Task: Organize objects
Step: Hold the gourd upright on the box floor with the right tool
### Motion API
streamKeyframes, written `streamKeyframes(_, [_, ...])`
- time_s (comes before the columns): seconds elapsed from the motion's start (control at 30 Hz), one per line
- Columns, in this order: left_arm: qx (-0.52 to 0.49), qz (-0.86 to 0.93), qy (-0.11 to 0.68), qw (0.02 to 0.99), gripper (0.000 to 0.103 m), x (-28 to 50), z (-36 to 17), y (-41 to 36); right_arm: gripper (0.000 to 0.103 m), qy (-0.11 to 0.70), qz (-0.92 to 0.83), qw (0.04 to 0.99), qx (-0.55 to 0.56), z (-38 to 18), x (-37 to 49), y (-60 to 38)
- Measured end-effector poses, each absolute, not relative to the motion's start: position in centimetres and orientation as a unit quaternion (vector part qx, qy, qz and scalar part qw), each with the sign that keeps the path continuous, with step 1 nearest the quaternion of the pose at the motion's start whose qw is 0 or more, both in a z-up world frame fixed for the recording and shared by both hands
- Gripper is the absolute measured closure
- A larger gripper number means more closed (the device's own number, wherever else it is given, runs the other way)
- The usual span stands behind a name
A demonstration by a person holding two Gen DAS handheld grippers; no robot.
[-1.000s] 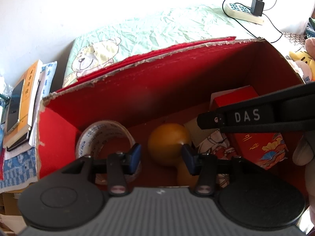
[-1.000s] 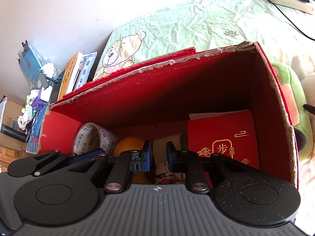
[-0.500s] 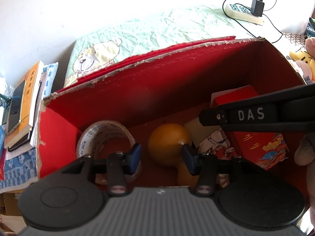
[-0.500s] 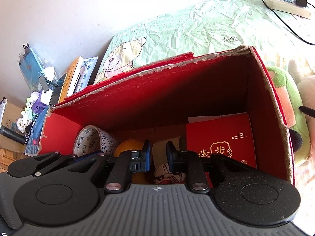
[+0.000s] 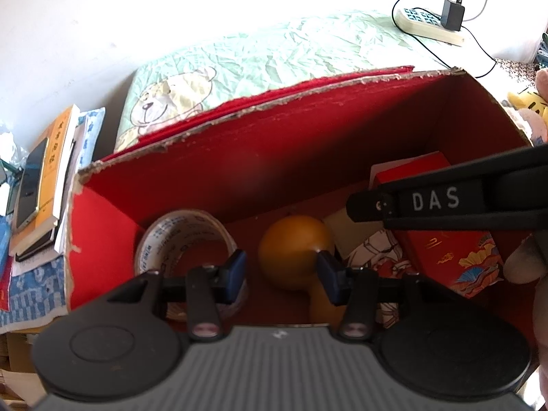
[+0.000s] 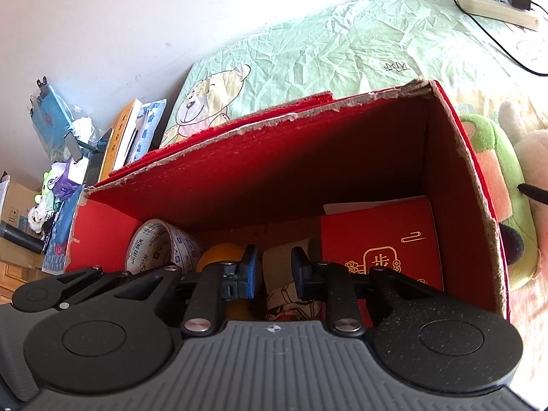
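An open red cardboard box (image 5: 260, 157) stands on the bed; it also shows in the right wrist view (image 6: 308, 171). Inside lie a tape roll (image 5: 181, 236), an orange (image 5: 294, 250), a second orange partly hidden below it, a beige block (image 5: 349, 229), a patterned cloth (image 5: 376, 250) and a red packet (image 5: 448, 250). My left gripper (image 5: 279, 275) is open and empty above the box, over the orange. My right gripper (image 6: 274, 270) is slightly open and empty above the beige block (image 6: 284, 257) and the cloth. The red packet (image 6: 380, 243) leans at the right.
A green bear-print sheet (image 6: 342, 51) covers the bed. A power strip with charger (image 5: 431, 24) lies behind. Books and a phone (image 5: 44, 178) are stacked at the left. Plush toys (image 6: 493, 178) sit right of the box.
The right gripper has risen and pulled back a little, so the box looks smaller in its view. The left gripper has hardly moved.
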State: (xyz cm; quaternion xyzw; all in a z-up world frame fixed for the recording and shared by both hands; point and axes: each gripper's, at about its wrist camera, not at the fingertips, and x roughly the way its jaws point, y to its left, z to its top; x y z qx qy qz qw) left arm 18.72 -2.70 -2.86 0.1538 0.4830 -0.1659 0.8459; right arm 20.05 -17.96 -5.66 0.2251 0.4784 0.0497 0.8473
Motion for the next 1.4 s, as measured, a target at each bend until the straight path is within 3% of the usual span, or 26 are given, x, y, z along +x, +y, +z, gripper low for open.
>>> streamKeyframes(1.4, [0.159,-0.172,0.488,0.841,0.048,18.91,-3.2,-3.21,0.079,0.504,0.038,0.835,0.218,-6.14,20.43,-17.98])
